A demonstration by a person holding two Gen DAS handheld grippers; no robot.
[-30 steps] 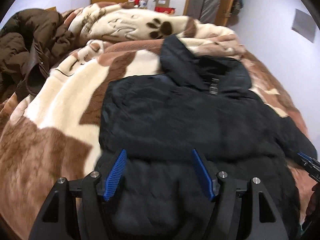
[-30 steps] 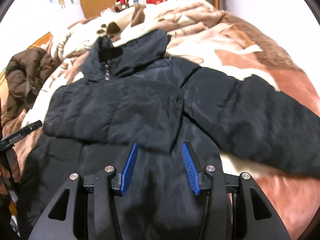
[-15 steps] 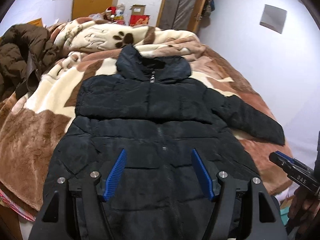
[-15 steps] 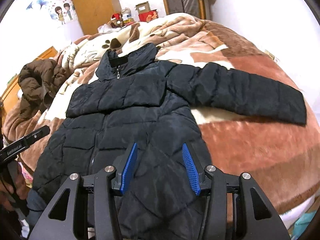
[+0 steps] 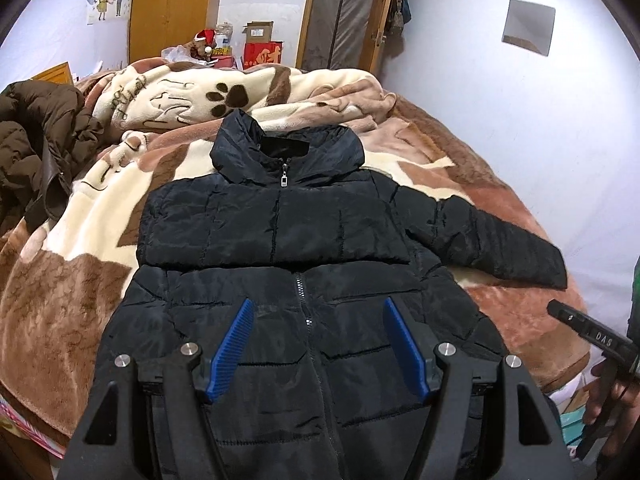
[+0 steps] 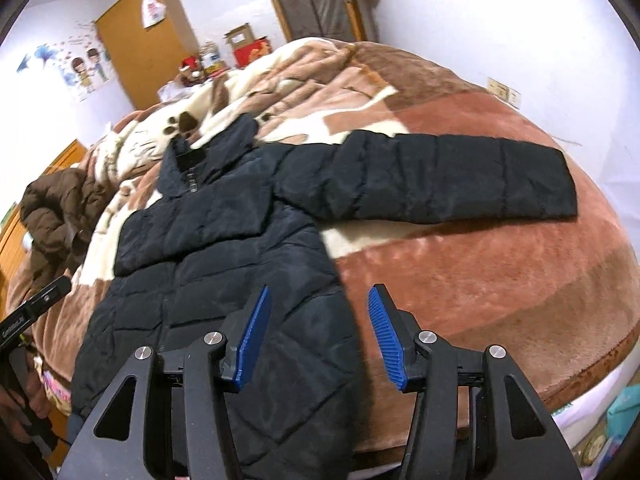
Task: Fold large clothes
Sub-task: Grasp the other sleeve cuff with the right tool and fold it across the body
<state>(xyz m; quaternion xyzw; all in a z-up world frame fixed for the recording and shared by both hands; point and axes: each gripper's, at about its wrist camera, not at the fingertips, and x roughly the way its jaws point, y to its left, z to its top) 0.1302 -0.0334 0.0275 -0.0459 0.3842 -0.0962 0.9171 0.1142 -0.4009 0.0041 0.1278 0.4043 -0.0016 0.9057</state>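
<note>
A black puffer jacket (image 5: pixel 288 272) lies face up on the bed, zipped, collar at the far end. Its left sleeve is folded across the chest. Its right sleeve (image 6: pixel 440 176) stretches out flat to the right. My left gripper (image 5: pixel 316 312) is open and empty above the jacket's lower front. My right gripper (image 6: pixel 318 300) is open and empty above the jacket's lower right edge; the jacket (image 6: pixel 224 248) fills the left of that view. Each gripper's body shows at the edge of the other's view.
A brown and cream blanket (image 5: pixel 80 280) covers the bed. A brown jacket (image 5: pixel 36 148) is heaped at the far left. A wardrobe (image 5: pixel 168 8), boxes (image 5: pixel 260 44) and a door stand behind the bed. A white wall runs along the right.
Both grippers have pulled back and up from the jacket, so the whole jacket shows. The right gripper has swung toward the outstretched right sleeve. Both stay open and empty.
</note>
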